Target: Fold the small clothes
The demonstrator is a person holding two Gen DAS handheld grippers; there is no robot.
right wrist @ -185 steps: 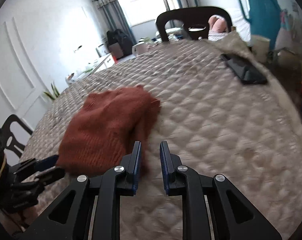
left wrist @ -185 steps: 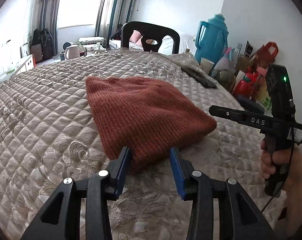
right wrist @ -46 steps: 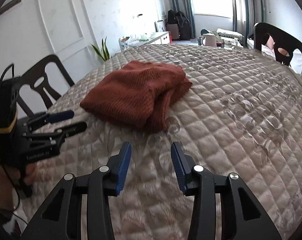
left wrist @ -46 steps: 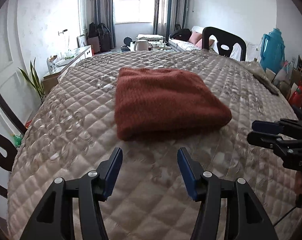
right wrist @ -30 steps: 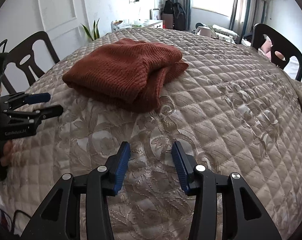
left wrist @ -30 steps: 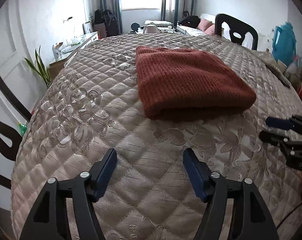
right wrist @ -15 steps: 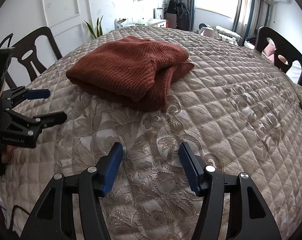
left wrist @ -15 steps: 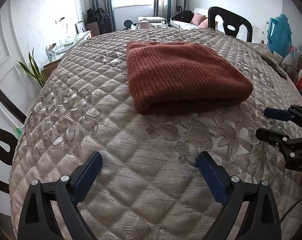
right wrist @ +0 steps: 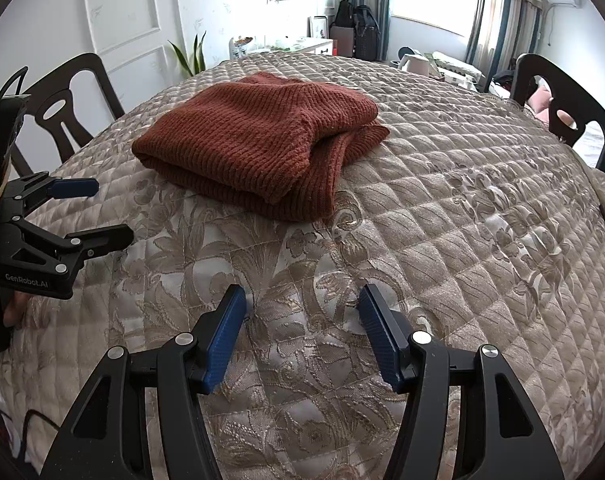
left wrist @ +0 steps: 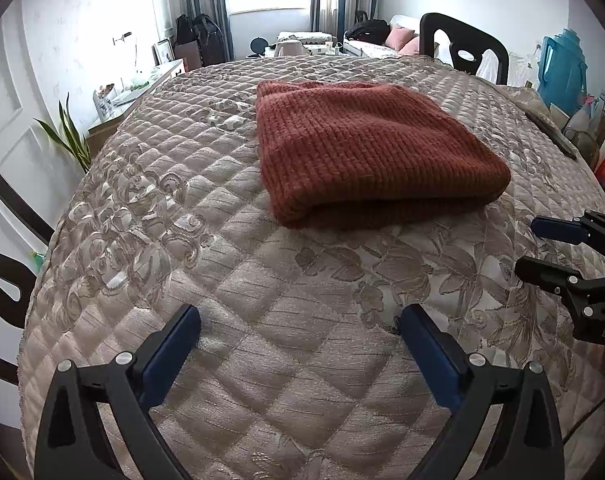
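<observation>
The left gripper [left wrist: 300,316] has its fingers spread wide, holding nothing, low over the quilt [left wrist: 262,360]. The right gripper [right wrist: 302,296] is likewise spread and bare, level above the quilt. The folded sweater [left wrist: 366,148] lies at 12 o'clock from the left gripper and 11 o'clock from the right, apart from both, with bare quilt all around it.

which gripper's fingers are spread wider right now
The left gripper: its blue pads stand much farther apart than the right gripper's. Both are open, short of the folded sweater.
</observation>
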